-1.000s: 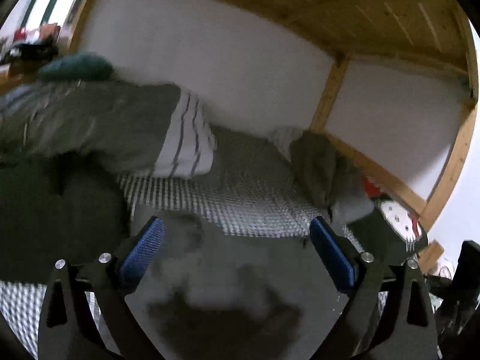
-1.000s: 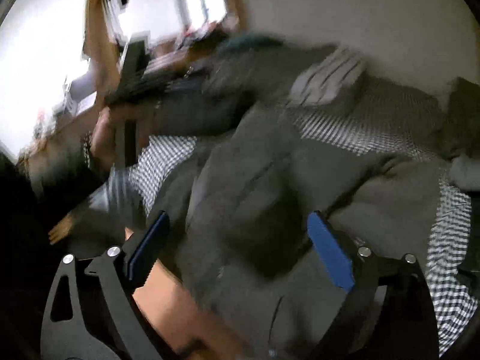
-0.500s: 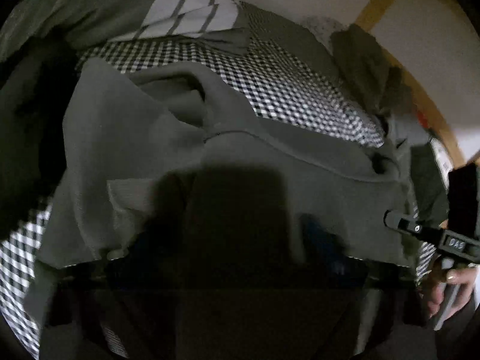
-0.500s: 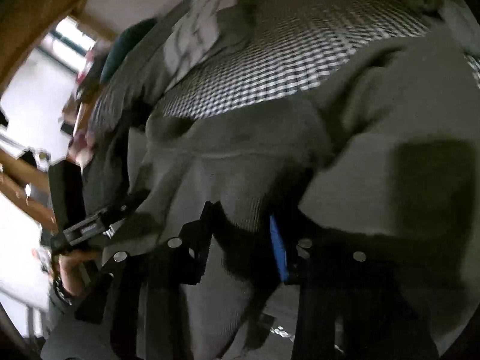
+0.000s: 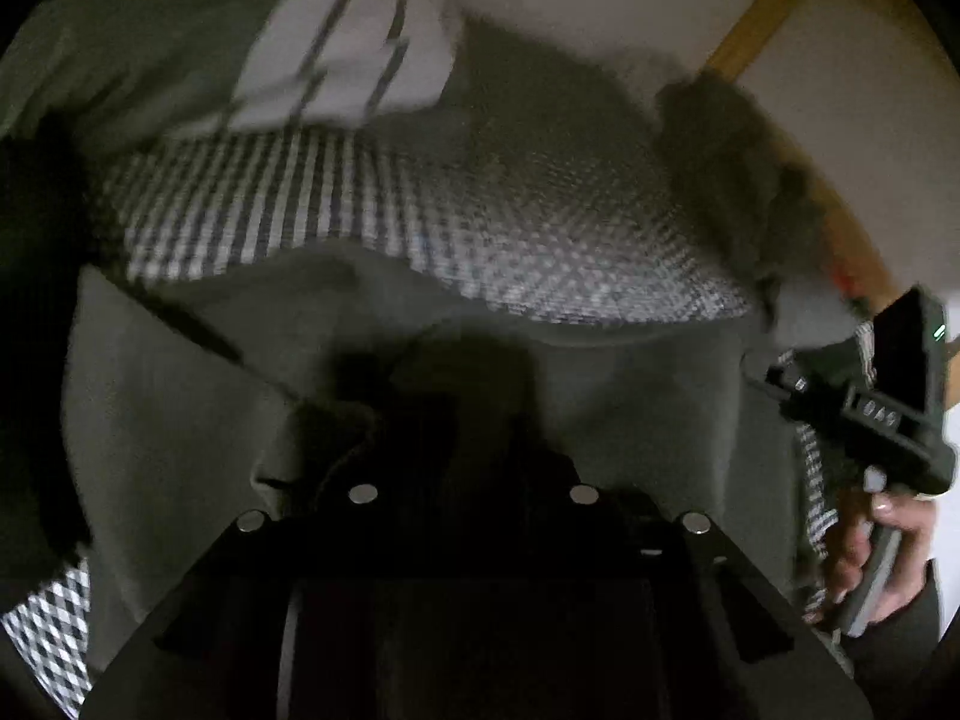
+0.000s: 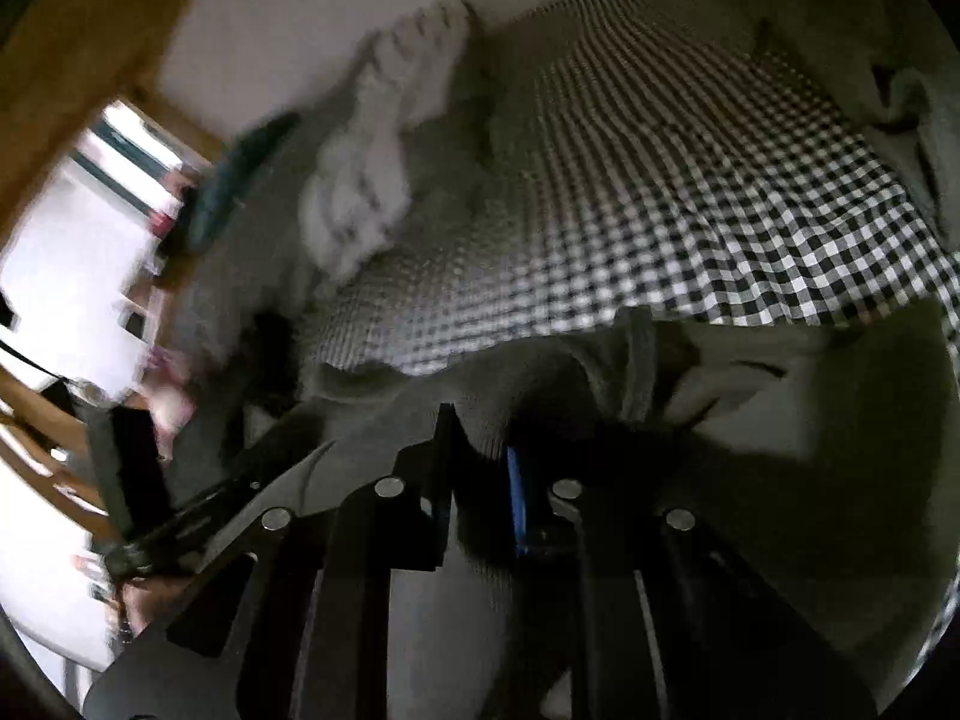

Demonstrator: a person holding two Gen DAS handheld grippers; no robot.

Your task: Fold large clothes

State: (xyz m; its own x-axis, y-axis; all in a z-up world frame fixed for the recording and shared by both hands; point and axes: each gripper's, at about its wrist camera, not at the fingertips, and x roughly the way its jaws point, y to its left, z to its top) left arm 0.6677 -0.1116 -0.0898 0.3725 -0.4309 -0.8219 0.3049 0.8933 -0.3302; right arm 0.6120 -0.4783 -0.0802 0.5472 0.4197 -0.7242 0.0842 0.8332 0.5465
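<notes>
A large grey sweatshirt (image 5: 180,396) lies spread on a bed with a black-and-white checked sheet (image 5: 480,240). My left gripper (image 5: 462,420) is shut on the sweatshirt's near edge; the pinched fabric sits dark between the jaws. My right gripper (image 6: 480,456) is shut on another part of the same garment (image 6: 780,420), its blue pad (image 6: 516,498) pressed against the cloth. The right gripper and the hand holding it also show at the right of the left wrist view (image 5: 864,420).
A white striped pillow (image 5: 348,54) and a grey blanket (image 5: 90,60) lie at the bed's head. Another grey garment (image 5: 732,168) is heaped at the far right by the wooden bed frame (image 5: 768,18). A bright window (image 6: 90,222) is at the left.
Both grippers came down from open above the bed and closed on the sweatshirt's near edge. Since half a second ago, the garment edge has drawn toward me, uncovering more checked sheet.
</notes>
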